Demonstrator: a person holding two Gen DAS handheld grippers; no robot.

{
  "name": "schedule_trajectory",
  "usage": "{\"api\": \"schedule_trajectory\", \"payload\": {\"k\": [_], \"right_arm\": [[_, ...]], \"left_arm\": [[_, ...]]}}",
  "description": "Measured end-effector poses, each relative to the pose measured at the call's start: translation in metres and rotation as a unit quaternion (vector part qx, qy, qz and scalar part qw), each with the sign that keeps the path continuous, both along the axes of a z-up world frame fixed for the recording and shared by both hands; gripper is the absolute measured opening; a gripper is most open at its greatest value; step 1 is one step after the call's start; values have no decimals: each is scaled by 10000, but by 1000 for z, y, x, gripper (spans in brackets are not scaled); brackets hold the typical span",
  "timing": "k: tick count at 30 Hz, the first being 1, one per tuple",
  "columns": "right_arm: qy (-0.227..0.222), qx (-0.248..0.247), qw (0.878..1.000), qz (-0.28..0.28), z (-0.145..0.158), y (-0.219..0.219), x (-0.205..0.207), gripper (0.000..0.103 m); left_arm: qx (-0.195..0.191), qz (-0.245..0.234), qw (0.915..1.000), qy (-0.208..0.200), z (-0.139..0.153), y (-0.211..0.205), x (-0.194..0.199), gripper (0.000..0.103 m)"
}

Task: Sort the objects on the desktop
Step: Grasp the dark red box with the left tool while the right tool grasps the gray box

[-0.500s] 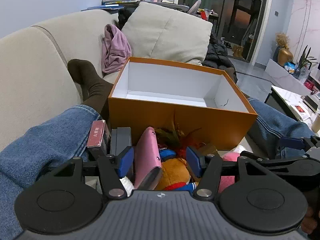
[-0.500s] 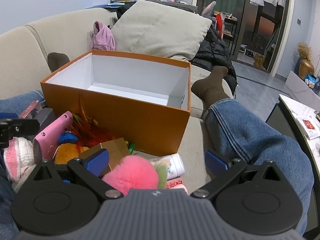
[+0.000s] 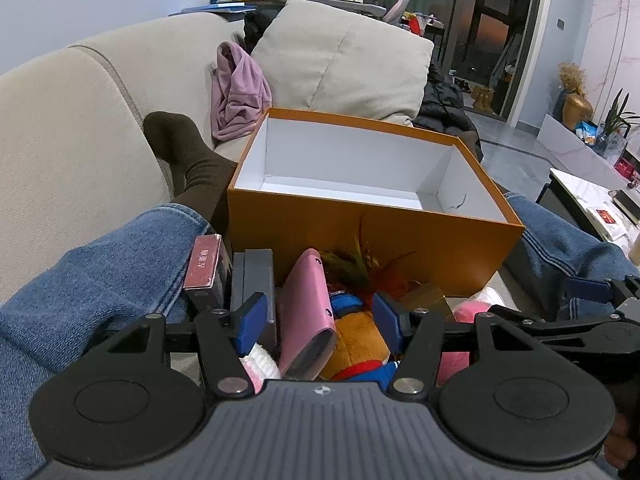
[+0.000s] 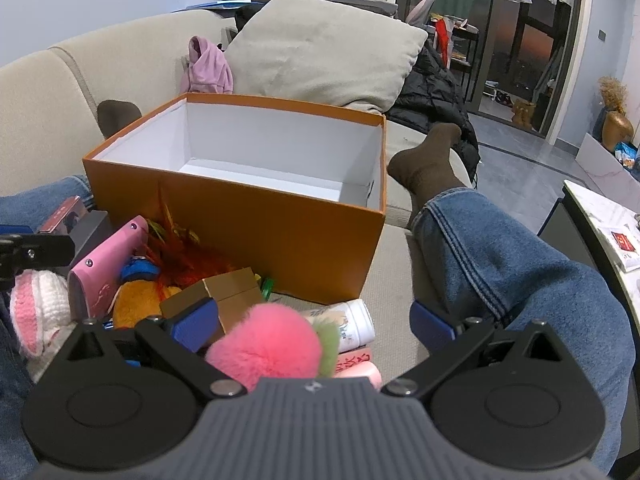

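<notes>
Your left gripper (image 3: pixel 318 314) stands part open over the pink case (image 3: pixel 306 316) and orange plush (image 3: pixel 358 346), pads clear, both half hidden by its body. Your right gripper (image 4: pixel 314 320) gapes wide over the fluffy pink pompom (image 4: pixel 266 344), gripping nothing. The open orange cardboard box (image 4: pixel 256 240) sits mid-sofa (image 4: pixel 36 120) between your legs, its white floor partly hidden.

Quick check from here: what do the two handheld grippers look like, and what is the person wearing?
Both the left gripper and right gripper have black linkage arms, blue finger pads, round black discs and a ribbed grey body. No cables show. The person wears blue jeans and dark brown socks.
</notes>
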State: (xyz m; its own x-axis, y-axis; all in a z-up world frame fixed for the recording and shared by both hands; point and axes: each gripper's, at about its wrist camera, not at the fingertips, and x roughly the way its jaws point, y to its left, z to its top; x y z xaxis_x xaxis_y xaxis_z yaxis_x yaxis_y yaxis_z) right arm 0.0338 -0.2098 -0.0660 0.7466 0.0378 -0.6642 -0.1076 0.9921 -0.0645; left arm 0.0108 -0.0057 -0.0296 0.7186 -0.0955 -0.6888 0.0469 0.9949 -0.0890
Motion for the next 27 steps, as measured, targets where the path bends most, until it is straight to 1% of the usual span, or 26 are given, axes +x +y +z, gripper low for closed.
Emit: {"api": "schedule_trajectory", "payload": {"k": [6,9,11,12,14,17,19,20,23,24,25,27], "right_arm": [[35,36,10000,22,1,0,0,102],[101,253,9995,160,4,3,2,101],[113,429,9983,381,9,9,5,99],[106,475,9976,499,11,13,7,96],[115,526,9955,778,16,24,12,93],[154,597,9913,1159,22,41,22,77],[197,689,9878,1379,24,52,28,76],[228,724,9858,1497,25,59,32,74],[333,852,9788,1832,27,77,43,63],[368,878,9769,1911,27,82,47,60],[391,867,9761,1956,27,86,51,58],[425,811,9737,2087,25,95,59,50]], "left_arm": [[29,8,10000,24,0,2,1,68],[63,36,10000,16,4,7,0,68],[116,138,9998,-27,7,13,-1,68],[149,188,9997,-42,9,16,-1,68],[216,292,9993,-54,11,25,2,68],[257,438,9987,86,13,42,9,68],[276,575,9978,173,12,54,17,68],[291,611,9975,206,11,59,20,65],[222,625,9972,357,5,70,35,62],[176,609,9970,442,2,73,42,59],[154,595,9968,516,-1,75,47,57],[117,515,9967,619,-7,77,57,53]]}}
